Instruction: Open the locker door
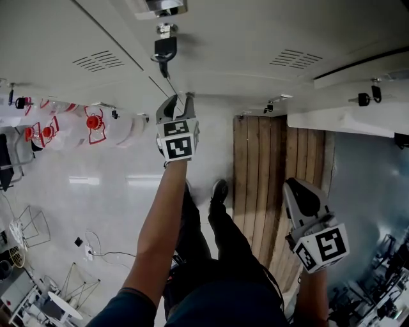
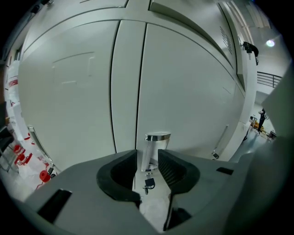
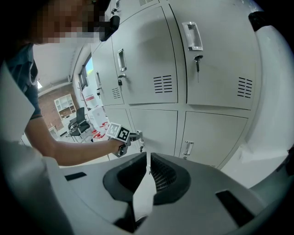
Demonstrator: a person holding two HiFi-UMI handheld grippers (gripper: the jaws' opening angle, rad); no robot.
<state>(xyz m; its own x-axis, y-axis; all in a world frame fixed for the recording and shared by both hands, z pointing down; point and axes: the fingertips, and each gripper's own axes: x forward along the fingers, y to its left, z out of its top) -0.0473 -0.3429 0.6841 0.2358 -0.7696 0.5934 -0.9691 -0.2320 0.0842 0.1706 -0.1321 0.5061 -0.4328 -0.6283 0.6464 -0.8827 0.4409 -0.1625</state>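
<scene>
The grey locker door [image 2: 188,92] fills the left gripper view. Its chrome handle [image 2: 156,148] stands out from it, and a key [image 2: 149,184] hangs in the lock just below. My left gripper [image 2: 147,158] is open, and the handle shows in the gap between its jaws without the pads pressing on it. In the head view the left gripper [image 1: 181,97] reaches out to the locker front, with the key [image 1: 164,50] and handle [image 1: 167,7] beyond its tips. My right gripper [image 1: 299,188] hangs low at the right, shut and empty [image 3: 148,160]. The right gripper view shows the left gripper [image 3: 136,136] at that lower door.
More locker doors with handles [image 3: 193,36] rise above and beside. Red-capped water bottles [image 1: 96,124] lie on the floor at the left. A strip of wooden flooring [image 1: 275,166] runs under the right arm. The person's shoe [image 1: 219,190] stands close to the lockers. An office chair [image 3: 76,125] is farther off.
</scene>
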